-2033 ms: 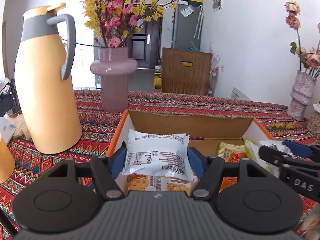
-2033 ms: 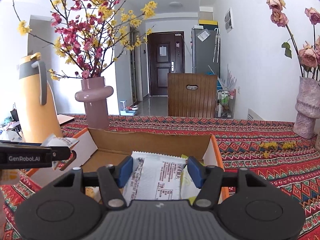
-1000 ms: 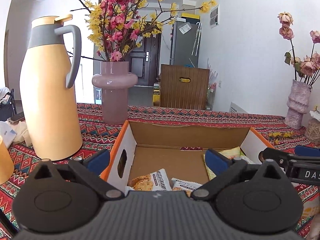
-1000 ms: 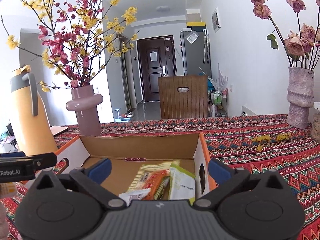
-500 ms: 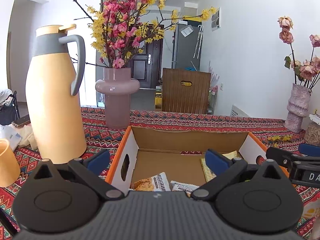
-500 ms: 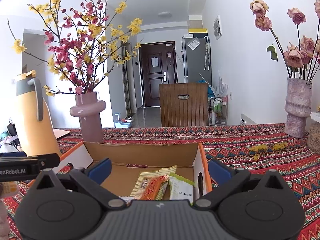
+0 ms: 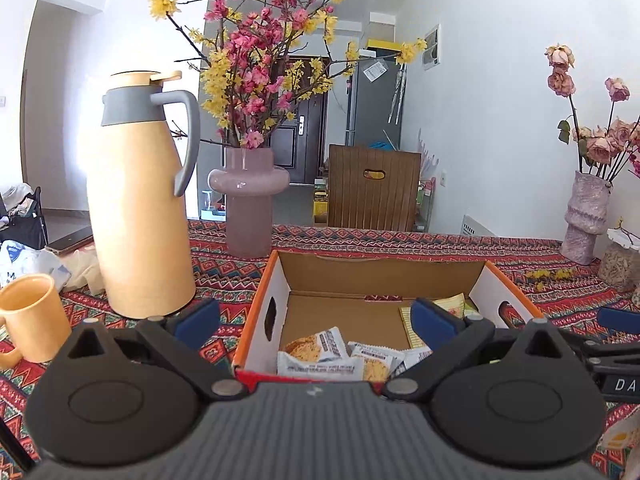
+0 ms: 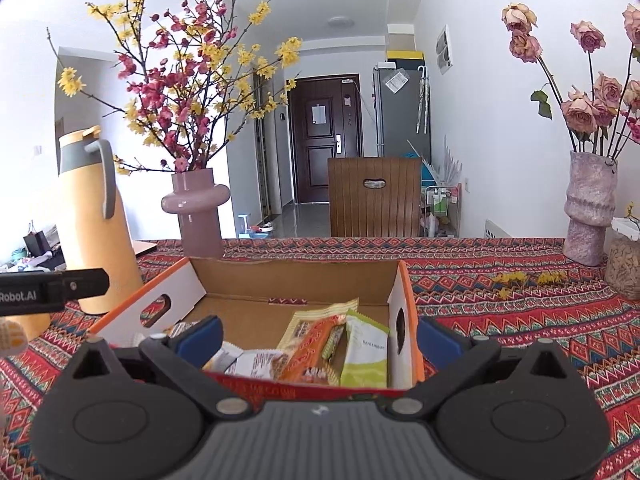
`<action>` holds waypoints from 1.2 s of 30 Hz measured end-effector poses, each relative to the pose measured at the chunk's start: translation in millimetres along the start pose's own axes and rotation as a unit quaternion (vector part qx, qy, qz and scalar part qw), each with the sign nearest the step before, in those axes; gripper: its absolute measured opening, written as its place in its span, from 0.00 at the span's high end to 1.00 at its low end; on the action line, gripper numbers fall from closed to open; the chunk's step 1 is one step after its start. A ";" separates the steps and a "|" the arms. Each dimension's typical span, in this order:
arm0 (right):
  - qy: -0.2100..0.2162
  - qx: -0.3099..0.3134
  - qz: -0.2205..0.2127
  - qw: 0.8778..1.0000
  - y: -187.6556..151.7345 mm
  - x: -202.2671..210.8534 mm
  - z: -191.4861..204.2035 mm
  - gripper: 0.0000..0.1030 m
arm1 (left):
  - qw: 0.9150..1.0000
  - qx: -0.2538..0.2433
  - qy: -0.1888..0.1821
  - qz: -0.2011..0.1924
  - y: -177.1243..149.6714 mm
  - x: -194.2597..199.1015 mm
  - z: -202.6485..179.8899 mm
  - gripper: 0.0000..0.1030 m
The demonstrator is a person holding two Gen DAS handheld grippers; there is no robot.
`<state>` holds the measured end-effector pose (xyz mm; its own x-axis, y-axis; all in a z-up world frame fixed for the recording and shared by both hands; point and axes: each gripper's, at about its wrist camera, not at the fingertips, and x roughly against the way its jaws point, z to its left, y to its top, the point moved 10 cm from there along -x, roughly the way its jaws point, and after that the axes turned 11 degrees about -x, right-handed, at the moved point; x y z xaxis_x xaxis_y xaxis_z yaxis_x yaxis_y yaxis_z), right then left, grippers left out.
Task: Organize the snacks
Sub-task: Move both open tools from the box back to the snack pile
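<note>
While both the left gripper (image 7: pixel 314 318) and right gripper (image 8: pixel 318 338) hang spread wide and empty at lower frame, the snack packets (image 8: pixel 320 350) lie inside the orange-edged cardboard box (image 8: pixel 296 280) at centre

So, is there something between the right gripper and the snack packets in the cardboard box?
Only the box's low red front wall. The right gripper is open and empty, just before it; the green packet and orange packet lie uncovered inside, reachable from above.

White walls (image 8: pixel 480 120), a dark door (image 8: pixel 324 140), and a wooden chair (image 8: pixel 374 200) beyond the table.
</note>
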<state>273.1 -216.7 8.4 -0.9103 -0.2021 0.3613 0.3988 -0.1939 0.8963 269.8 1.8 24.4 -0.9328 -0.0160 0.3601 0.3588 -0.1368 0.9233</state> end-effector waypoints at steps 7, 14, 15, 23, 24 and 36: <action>-0.005 -0.001 0.009 1.000 -20.1 26.1 -8.4 0.00 | 1.000 -0.009 -0.004 0.004 -16.6 25.3 3.2 0.00; -0.009 -0.011 0.020 1.000 -44.7 48.2 -18.5 0.00 | 1.000 -0.013 -0.004 0.020 -44.4 42.1 9.5 0.00; -0.009 -0.011 0.022 1.000 -47.7 50.9 -19.4 0.00 | 1.000 -0.013 -0.004 0.024 -49.1 43.2 11.0 0.00; -0.015 -0.030 0.013 0.999 -65.1 69.5 -28.3 0.00 | 0.999 -0.003 -0.011 0.040 -79.0 60.6 21.5 0.00; -0.015 -0.034 0.012 0.999 -67.2 71.1 -29.5 0.00 | 0.999 -0.003 -0.011 0.042 -81.7 62.1 22.0 0.00; -0.014 -0.011 0.024 1.000 -85.3 81.9 -14.4 0.00 | 0.998 0.007 -0.019 0.052 -96.0 71.5 29.0 0.00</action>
<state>166.1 -230.5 -42.2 -0.8928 -0.1849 0.4108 0.4439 -0.2062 0.8720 169.7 42.5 -34.6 -0.8887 0.0076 0.4585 0.4543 -0.1219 0.8825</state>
